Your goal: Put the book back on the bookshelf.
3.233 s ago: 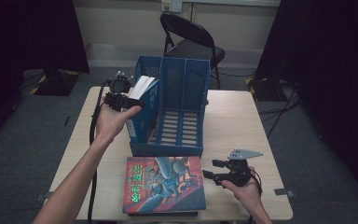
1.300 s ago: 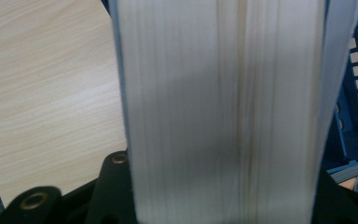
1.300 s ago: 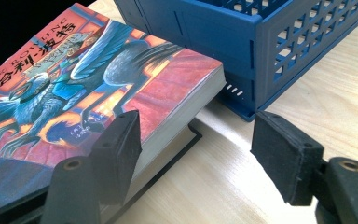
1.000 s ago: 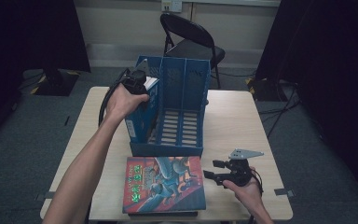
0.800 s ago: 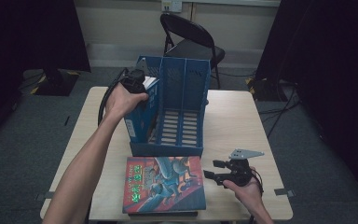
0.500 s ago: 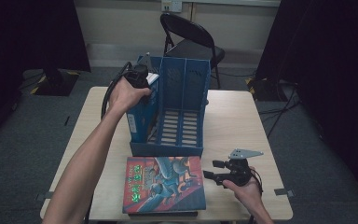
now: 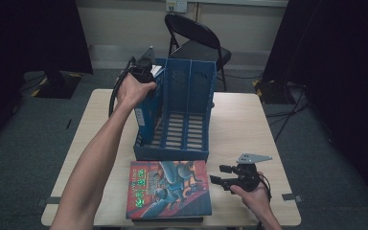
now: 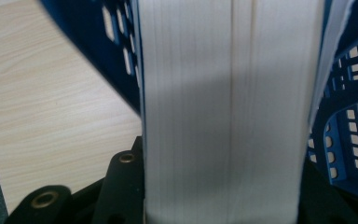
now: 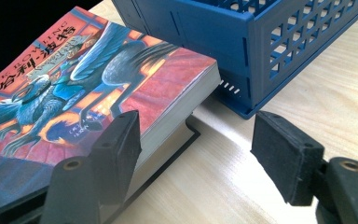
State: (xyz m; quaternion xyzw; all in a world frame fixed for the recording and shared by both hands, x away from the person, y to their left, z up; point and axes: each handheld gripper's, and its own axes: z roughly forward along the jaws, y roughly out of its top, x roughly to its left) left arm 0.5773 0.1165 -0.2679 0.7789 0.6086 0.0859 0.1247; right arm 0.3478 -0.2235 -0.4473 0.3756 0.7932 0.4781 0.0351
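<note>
A thick book (image 8: pixel 228 116) shows its white page edges upright between walls of the blue file rack (image 7: pixel 187 96), in the rack's left compartment. My left gripper (image 7: pixel 143 72) is shut on that book from above, its black jaws on either side of the pages. A red illustrated book (image 7: pixel 168 189) lies flat at the table's front edge, on top of a dark book. My right gripper (image 7: pixel 219 174) rests just right of it, open, with the red book's (image 9: pixel 88 88) corner beside its left pad and bare table between the pads.
The rack (image 9: pixel 242 42) stands mid-table, its front edge close to the red book. A black folding chair (image 7: pixel 196 38) stands behind the wooden table (image 7: pixel 249 124). Dark curtains hang on both sides.
My left hand has carried the book up and to the right, from tilted at the rack's left side to upright in its left compartment. The right gripper has stayed put.
</note>
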